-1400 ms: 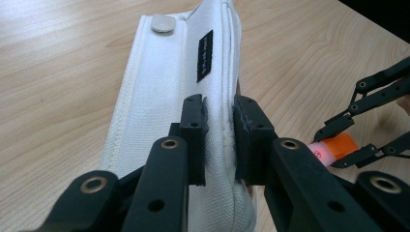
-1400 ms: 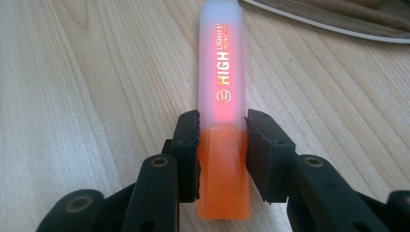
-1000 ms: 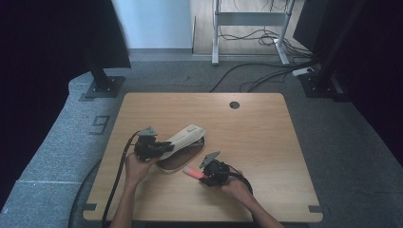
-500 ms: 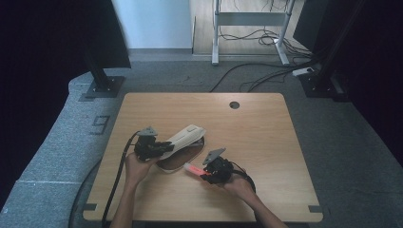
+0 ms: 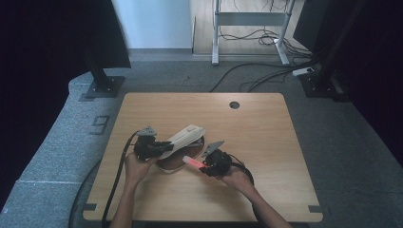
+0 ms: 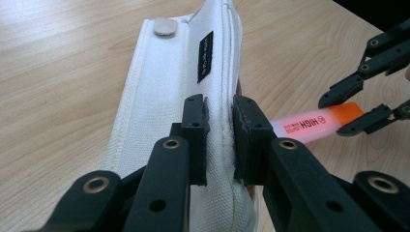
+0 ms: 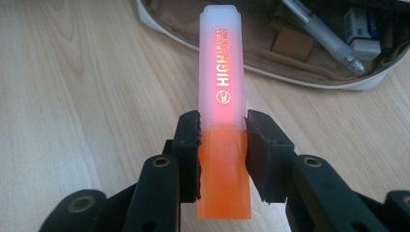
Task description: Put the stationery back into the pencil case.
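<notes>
Pencil case (image 7: 309, 72) open, holds pen (image 7: 321, 36), eraser (image 7: 362, 31); highlighter (image 7: 223, 121) outside

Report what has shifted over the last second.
The right hand-held gripper carried the orange highlighter slightly up and left, toward the open pencil case. The left hand-held gripper stays clamped on the case's flap; the case hasn't moved on the table.

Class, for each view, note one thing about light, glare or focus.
High view: the surroundings are dark while the table is evenly lit. Left gripper view: the near black tongs look soft; the pouch weave is crisp. Right gripper view: the highlighter glows as if lit through, and the pouch contents blur.
</notes>
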Action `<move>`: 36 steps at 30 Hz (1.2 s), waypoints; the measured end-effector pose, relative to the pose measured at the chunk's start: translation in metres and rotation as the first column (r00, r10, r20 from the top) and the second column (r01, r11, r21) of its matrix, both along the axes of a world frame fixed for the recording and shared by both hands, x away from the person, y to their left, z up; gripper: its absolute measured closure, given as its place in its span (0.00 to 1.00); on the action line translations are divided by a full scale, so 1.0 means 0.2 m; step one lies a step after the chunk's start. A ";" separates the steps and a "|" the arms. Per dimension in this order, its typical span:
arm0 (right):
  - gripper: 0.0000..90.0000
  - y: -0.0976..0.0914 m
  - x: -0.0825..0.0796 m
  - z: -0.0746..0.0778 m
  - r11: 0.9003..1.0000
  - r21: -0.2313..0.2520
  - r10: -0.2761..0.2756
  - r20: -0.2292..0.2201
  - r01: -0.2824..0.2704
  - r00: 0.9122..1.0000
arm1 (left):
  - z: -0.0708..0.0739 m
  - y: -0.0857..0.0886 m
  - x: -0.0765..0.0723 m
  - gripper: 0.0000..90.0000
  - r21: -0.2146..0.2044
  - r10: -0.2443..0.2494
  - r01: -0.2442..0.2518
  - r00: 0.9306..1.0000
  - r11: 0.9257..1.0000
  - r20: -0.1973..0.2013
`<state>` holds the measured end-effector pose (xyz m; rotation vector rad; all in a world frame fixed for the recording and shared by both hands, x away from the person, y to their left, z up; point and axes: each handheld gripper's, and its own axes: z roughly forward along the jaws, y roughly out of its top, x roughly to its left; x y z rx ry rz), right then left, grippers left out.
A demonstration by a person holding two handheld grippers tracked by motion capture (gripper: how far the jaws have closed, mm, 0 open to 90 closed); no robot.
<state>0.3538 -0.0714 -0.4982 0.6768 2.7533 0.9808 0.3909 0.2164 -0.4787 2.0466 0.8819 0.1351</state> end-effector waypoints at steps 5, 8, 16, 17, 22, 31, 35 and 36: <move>0.73 0.02 0.03 0.00 1.000 -0.004 0.001 -0.001 -0.001 1.000 | 0.00 0.00 0.00 0.85 -0.003 0.002 -0.002 1.000 1.000 0.001; 0.73 0.04 0.04 0.00 1.000 -0.009 0.003 -0.001 -0.003 1.000 | 0.00 0.00 0.00 0.85 -0.006 0.001 -0.001 1.000 1.000 0.000; 0.73 0.10 0.09 0.00 1.000 -0.020 0.017 0.000 -0.017 1.000 | 0.00 0.00 0.00 0.85 -0.010 0.000 0.000 1.000 1.000 -0.003; 0.73 0.11 0.10 0.00 1.000 -0.020 0.016 -0.001 -0.016 1.000 | 0.00 0.00 0.00 0.85 -0.010 -0.001 0.001 1.000 1.000 -0.003; 0.73 0.15 0.13 -0.01 0.999 -0.026 0.027 -0.001 -0.027 1.000 | 0.00 0.00 0.00 0.85 -0.009 -0.003 0.003 1.000 1.000 -0.003; 0.73 0.23 0.17 -0.03 0.999 -0.034 0.041 0.001 -0.041 0.999 | 0.00 0.00 0.00 0.85 -0.011 -0.004 0.004 1.000 1.000 -0.004; 0.73 0.26 0.19 -0.03 0.998 -0.036 0.051 0.006 -0.050 0.999 | 0.00 0.00 0.00 0.85 -0.011 -0.005 0.005 1.000 1.000 -0.005; 0.73 0.27 0.19 -0.03 0.998 -0.036 0.054 0.004 -0.054 0.999 | 0.00 0.00 0.00 0.85 -0.011 -0.005 0.005 1.000 1.000 -0.004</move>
